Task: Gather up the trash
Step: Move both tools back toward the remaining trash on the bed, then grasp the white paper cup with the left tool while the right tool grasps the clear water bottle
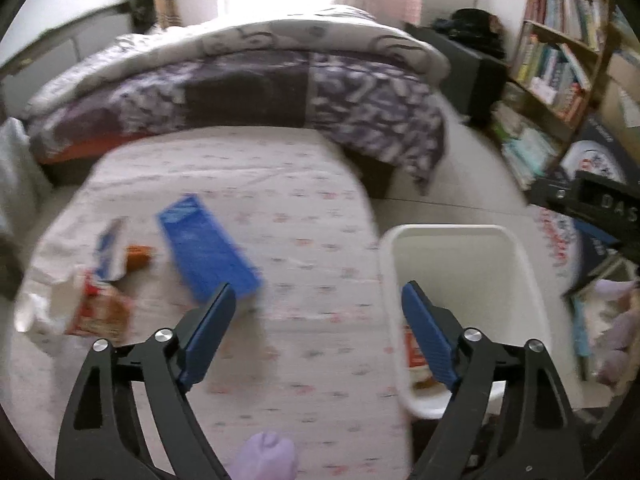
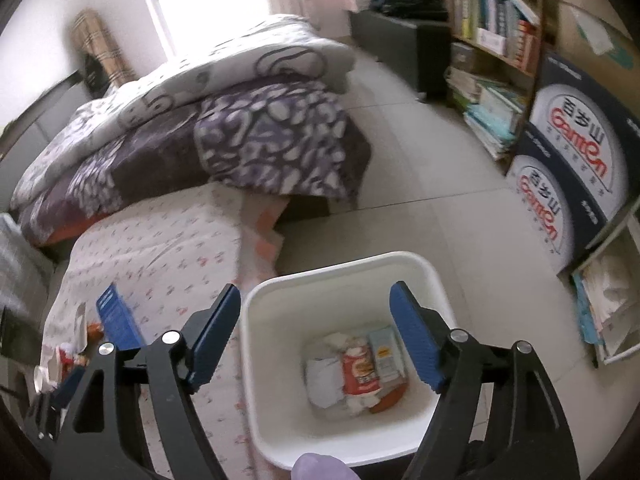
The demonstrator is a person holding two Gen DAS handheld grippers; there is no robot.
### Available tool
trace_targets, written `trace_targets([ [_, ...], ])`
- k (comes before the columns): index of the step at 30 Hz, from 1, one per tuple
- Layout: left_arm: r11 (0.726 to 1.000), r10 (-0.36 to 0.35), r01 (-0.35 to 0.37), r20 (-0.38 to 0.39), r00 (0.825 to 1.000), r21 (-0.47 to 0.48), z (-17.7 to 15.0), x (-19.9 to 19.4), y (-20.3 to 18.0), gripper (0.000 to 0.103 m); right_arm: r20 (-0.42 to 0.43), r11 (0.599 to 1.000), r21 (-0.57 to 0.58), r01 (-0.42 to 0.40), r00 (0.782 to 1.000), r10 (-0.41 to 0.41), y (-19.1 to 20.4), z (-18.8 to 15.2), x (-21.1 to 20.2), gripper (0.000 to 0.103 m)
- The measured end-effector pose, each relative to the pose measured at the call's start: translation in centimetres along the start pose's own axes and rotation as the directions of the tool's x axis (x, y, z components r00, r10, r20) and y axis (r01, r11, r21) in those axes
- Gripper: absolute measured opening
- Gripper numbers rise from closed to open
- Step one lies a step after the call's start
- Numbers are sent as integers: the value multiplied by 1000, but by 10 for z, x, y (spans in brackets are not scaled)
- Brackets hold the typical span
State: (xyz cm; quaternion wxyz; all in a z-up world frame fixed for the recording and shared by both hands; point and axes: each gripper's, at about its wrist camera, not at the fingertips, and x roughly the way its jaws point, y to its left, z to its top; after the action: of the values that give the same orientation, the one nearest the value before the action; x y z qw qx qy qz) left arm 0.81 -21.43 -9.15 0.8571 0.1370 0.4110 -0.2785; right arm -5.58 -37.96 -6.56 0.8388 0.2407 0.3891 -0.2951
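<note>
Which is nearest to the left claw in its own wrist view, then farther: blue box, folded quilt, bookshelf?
1. Blue box: on the bedsheet, its near end right at the left claw's left fingertip.
2. Folded quilt: across the bed, beyond the box.
3. Bookshelf: far right, against the wall.

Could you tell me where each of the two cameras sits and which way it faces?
Left wrist: rides the open left gripper, looking down over the bed sheet at the blue box and torn wrappers; a gloved fingertip shows at the bottom edge.
Right wrist: rides the open right gripper, looking down into the white bin, which holds trash; a gloved fingertip shows.
Shared: bin, blue box, sheet, quilt, bookshelf.
</note>
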Motion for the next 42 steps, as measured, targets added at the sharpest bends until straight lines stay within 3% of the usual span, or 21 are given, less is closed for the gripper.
trace_targets([
  [5,991,131,-131,9,991,1,-1,-3,47,86,-20,999,-49,-18,1000,18,34,-10,5,75],
  [6,983,183,-183,9,983,10,-1,-1,58,89,-24,998,-57,-21,1000,19,39,-12,6,75],
  [9,967,253,-253,8,967,33,0,3,81,91,-38,996,-86,-24,999,20,54,-16,12,76],
  [10,950,307,-307,5,952,59,2,7,93,92,-43,995,-95,-24,999,20,58,-17,14,76],
  [17,922,377,-367,-69,924,126,7,41,138,96,-74,988,-156,-18,997,7,84,-23,29,76],
  [23,902,388,-343,-141,911,264,-3,69,158,96,-108,982,-187,-34,994,14,103,-27,40,76],
  [25,916,354,-294,-205,913,271,-15,74,168,89,-116,979,-197,-48,993,25,110,-29,42,76],
  [26,920,349,-289,-214,912,265,-16,75,168,72,-118,978,-203,-55,993,31,114,-30,42,76],
  [27,942,306,-256,-244,920,217,-17,70,177,56,-118,977,-204,-59,992,35,117,-30,42,76],
  [28,956,273,-232,-256,927,180,-16,67,183,53,-118,977,-204,-63,992,40,120,-30,42,76],
  [29,975,215,-191,-273,938,112,-16,60,194,44,-119,976,-204,-71,992,47,124,-31,41,76],
  [30,987,156,-157,-287,945,20,-16,50,209,26,-122,976,-204,-81,991,56,128,-32,41,76],
  [31,990,103,-127,-283,954,-68,-15,38,225,26,-125,975,-206,-88,990,63,132,-34,40,76],
  [32,989,88,-117,-280,956,-89,-14,36,228,25,-128,973,-210,-98,989,72,137,-35,40,76],
  [34,969,-29,-29,-233,972,-245,-15,8,256,25,-133,968,-224,-113,987,85,148,-40,39,76],
  [35,956,-55,-7,-204,977,-292,-16,-6,267,25,-138,965,-234,-123,986,92,156,-44,39,76],
  [38,931,-93,29,-161,983,-363,-22,-27,278,25,-158,957,-249,-149,981,111,172,-54,41,76],
  [39,909,-116,54,-127,985,-413,-26,-43,290,25,-170,953,-255,-160,978,119,179,-58,42,76],
  [42,880,-106,57,-78,991,-472,-33,-71,300,25,-209,936,-293,-198,968,139,204,-75,45,76],
])
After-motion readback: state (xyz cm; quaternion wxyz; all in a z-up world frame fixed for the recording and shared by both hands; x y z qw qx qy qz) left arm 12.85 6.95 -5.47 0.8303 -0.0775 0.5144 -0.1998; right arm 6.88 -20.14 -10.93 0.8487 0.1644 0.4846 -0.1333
